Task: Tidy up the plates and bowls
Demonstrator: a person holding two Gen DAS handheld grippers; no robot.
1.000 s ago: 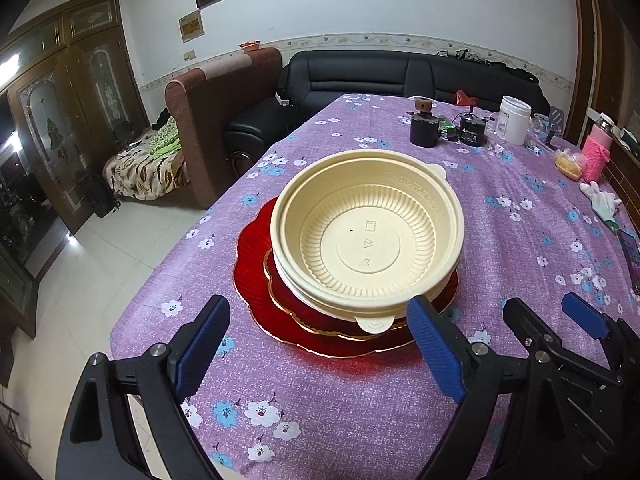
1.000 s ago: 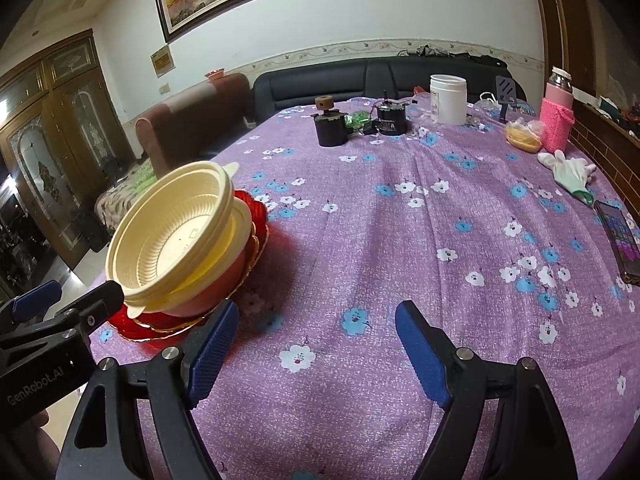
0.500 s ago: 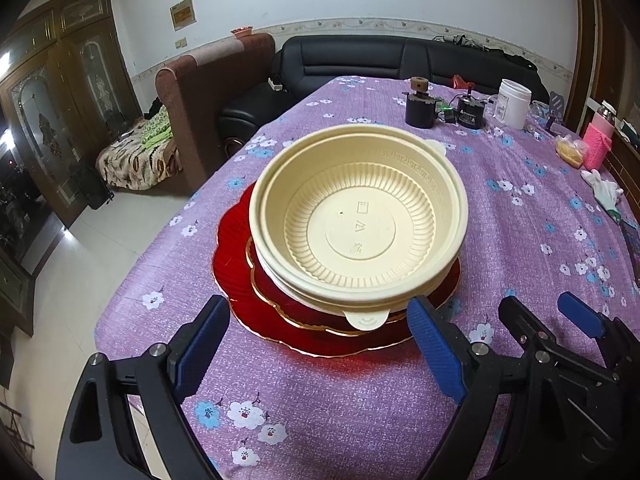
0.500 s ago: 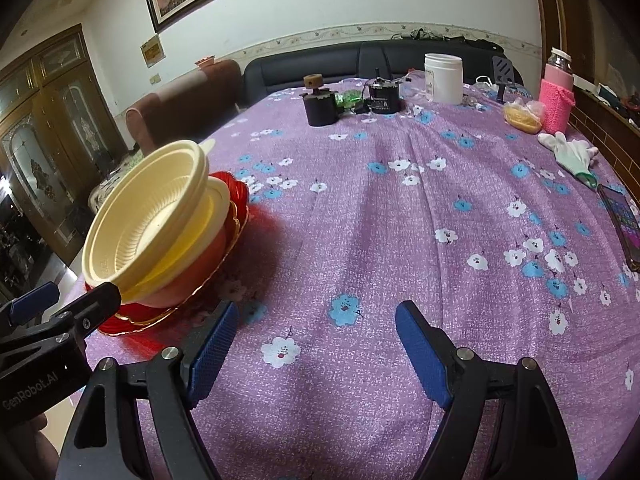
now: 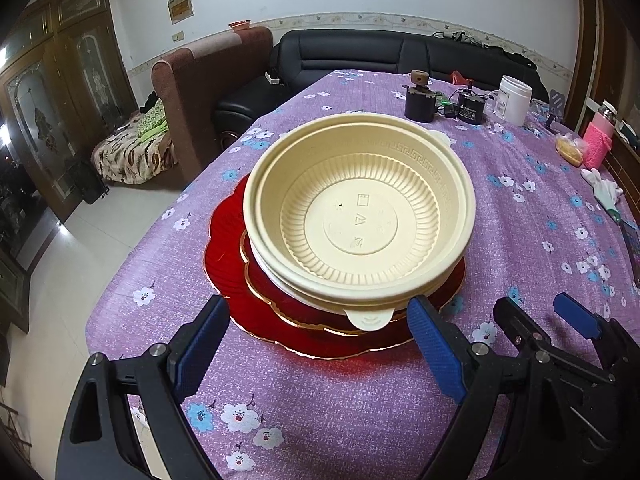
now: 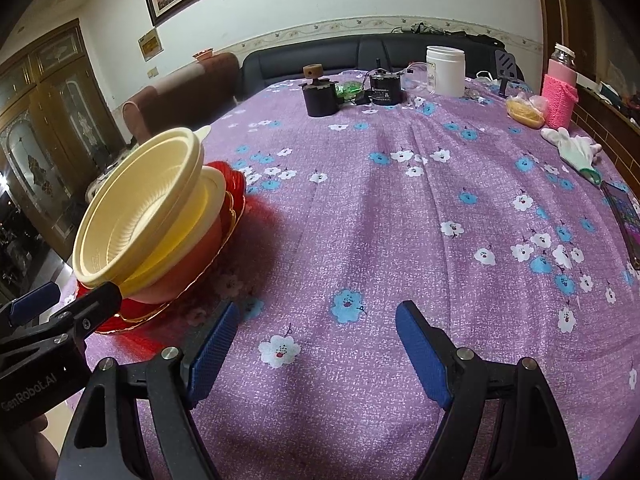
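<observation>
1. Two cream bowls [image 5: 360, 216] were seen nested on two stacked red plates [image 5: 228, 256] near the left edge of the counter [image 5: 360, 400], which was covered by a purple flowered cloth.
2. The upper bowl [image 6: 132, 216] sat tilted in the lower one, as shown from the right wrist view.
3. The left gripper [image 5: 320, 344] was held just short of the stack, its jaws spread wide with nothing gripped; the near plate rim lay between the blue pads [image 5: 434, 350].
4. The right gripper [image 6: 316, 350] was held over bare cloth beside the stack, its jaws likewise wide apart and empty.
5. At the far end of the counter a white jar [image 6: 445, 70], two dark cylinders [image 6: 320, 96], a pink-sleeved bottle [image 6: 560, 92] and a white glove [image 6: 576, 150] were seen, well apart from the stack.
</observation>
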